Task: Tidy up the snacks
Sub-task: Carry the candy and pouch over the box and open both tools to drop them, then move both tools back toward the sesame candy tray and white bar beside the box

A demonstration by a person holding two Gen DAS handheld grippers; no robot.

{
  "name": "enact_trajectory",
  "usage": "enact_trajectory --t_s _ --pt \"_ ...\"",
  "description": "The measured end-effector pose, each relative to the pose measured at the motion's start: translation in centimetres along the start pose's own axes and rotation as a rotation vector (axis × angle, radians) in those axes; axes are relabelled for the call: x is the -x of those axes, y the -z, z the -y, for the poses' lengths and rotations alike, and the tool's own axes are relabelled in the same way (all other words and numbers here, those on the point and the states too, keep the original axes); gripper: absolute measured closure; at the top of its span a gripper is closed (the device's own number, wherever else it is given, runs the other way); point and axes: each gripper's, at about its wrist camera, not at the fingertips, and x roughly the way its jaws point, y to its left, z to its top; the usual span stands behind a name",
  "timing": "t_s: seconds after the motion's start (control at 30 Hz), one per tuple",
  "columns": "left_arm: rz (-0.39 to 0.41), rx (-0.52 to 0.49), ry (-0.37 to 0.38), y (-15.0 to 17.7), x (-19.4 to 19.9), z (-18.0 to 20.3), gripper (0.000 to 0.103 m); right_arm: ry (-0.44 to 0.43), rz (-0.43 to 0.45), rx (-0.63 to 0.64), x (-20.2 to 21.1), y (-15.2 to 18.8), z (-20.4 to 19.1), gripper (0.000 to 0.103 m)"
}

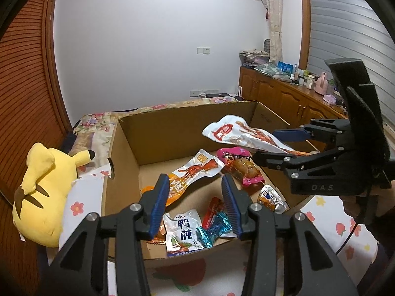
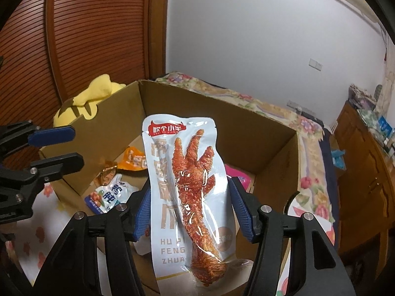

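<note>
Over the open brown cardboard box (image 2: 276,148), the right tool (image 2: 190,212) clamps a pale-blue plastic chicken-foot snack packet (image 2: 187,192) (left tool (image 1: 195,204) gapes apart, holding nothing).

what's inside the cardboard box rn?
Box holds loose snack packs: orange chicken-foot pack, pink pack, white duck pack, blue candy. The left hand-held gripper covers part of the floor.

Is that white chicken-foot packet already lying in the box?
No. The white chicken-foot packet is held in the air by the right gripper, above the cardboard box, not lying among the other snacks.
</note>
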Motion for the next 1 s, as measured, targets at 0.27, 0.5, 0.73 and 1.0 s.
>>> enact_trajectory --t_s 0.27,0.5,0.73,1.0 --pt "0.008 -0.004 -0.005 0.3 0.4 0.3 0.059 -0.006 -0.003 -0.008 -0.1 0.0 -0.1 0.041" --pt "0.022 -0.006 -0.002 0.4 1.4 0.6 0.059 -0.01 0.035 -0.033 1.6 -0.1 0.1 0.04" --pt "0.044 -0.023 0.002 0.8 3.6 1.5 0.059 -0.018 0.084 -0.052 5.2 1.0 -0.4 0.039" --pt "0.063 -0.033 0.013 2.2 6.4 3.2 0.056 -0.021 0.126 -0.061 9.6 3.7 -1.7 0.038"
